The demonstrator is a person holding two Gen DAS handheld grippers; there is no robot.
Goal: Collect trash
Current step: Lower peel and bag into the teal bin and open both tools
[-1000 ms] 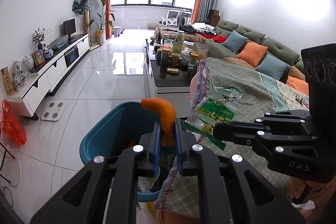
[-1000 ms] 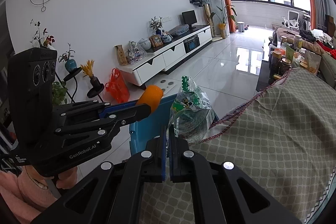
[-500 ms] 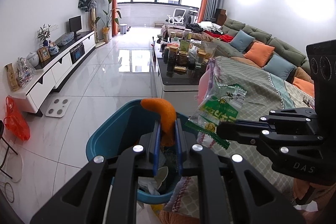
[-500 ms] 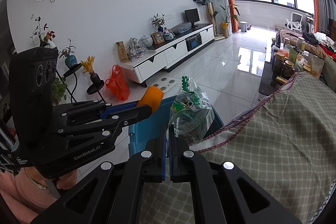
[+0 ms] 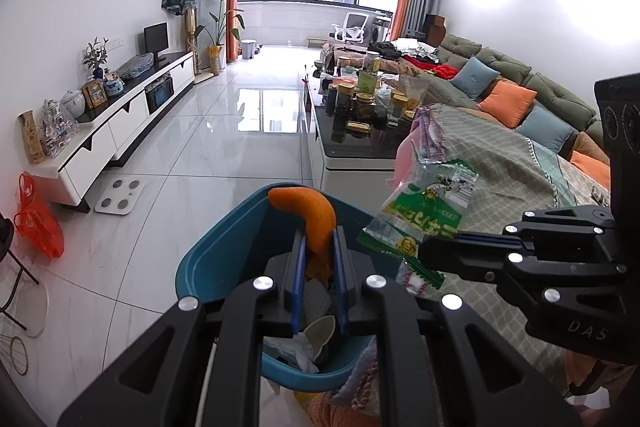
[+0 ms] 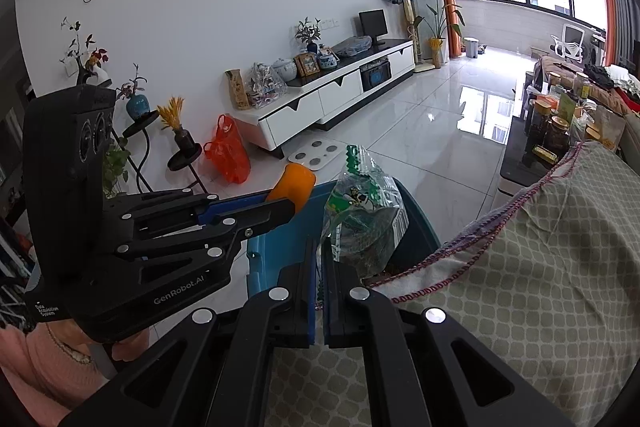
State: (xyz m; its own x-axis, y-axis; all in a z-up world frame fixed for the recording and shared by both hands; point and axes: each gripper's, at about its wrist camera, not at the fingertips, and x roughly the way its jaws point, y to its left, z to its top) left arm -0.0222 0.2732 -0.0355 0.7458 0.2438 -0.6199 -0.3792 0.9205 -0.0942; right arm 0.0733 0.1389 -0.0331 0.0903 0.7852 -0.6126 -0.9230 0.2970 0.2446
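Not much has changed over the last sec: I've kept both grippers nearly still, just a slight drift of the view so the teal bin (image 5: 224, 251) sits a bit more centred under the left gripper (image 5: 319, 247) than before, w/ more of its inside showing. Neither grip has let go. For the task that means both bits of trash are parked at the bin and I judge the drop is the next thing, not yet done. Left gripper is clenched on the orange peel (image 5: 310, 215): a curved, thick strip, bright orange, its free end curling up and left past the fingertips, hanging over the bin's opening approx mid-bin. Right gripper (image 6: 319, 247) is clamped tight on the snack wrapper (image 6: 360, 211), pinching its lower edge; it's a crinkly clear-and-green plastic bag w/ a cartoon print and zigzag-cut ends, looks empty and light. It stands up above the bin's right-hand rim, next to the edge of the checked cloth (image 6: 520, 287) that the bin butts against. Bin already has paper scraps and a pale shell-like bit at the bottom. Wrapper's so light I reckon it could drift onto the cloth if released that near the rim, so I'd shift it further over the opening first.
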